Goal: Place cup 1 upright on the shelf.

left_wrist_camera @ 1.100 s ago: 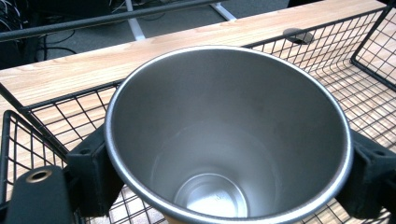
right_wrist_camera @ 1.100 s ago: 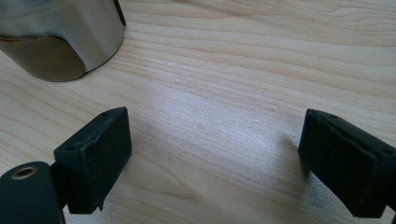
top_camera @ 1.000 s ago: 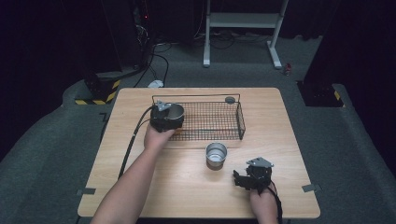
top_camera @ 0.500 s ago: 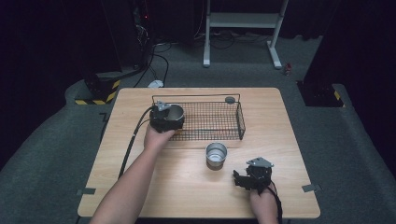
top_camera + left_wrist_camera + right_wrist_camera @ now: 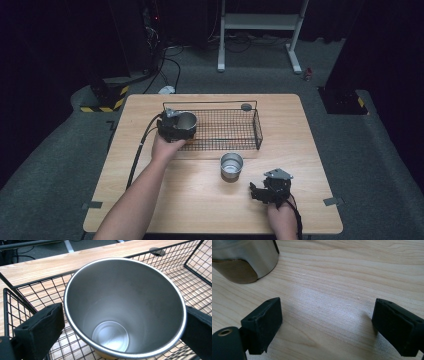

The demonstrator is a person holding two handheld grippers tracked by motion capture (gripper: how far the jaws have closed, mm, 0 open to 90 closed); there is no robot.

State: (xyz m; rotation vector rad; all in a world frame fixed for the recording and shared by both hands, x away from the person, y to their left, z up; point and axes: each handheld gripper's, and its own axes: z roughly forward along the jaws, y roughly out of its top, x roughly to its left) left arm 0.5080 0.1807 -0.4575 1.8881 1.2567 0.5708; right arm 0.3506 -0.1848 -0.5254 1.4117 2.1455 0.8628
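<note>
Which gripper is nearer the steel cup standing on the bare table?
Right. The right gripper rests just beside the cup; the left gripper is farther off at the wire basket.

Background: white metal stand (image 5: 260, 30) on grey carpet behind the table, loose cables (image 5: 170, 55) on the floor, yellow-black hazard-striped base (image 5: 102, 102) left, dark base (image 5: 345, 100) right.

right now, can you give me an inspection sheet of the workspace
surface: wooden table, bare wood around the things
job's things: wire basket; steel cup held at the basket's left end; second cup upright on the table
clutter: dark round disc behind the basket
grippers: left gripper shut on the cup; right gripper open, low over the table
cables: left cable trails off the table edge
surroundings: dark room, white stand, striped block
</note>
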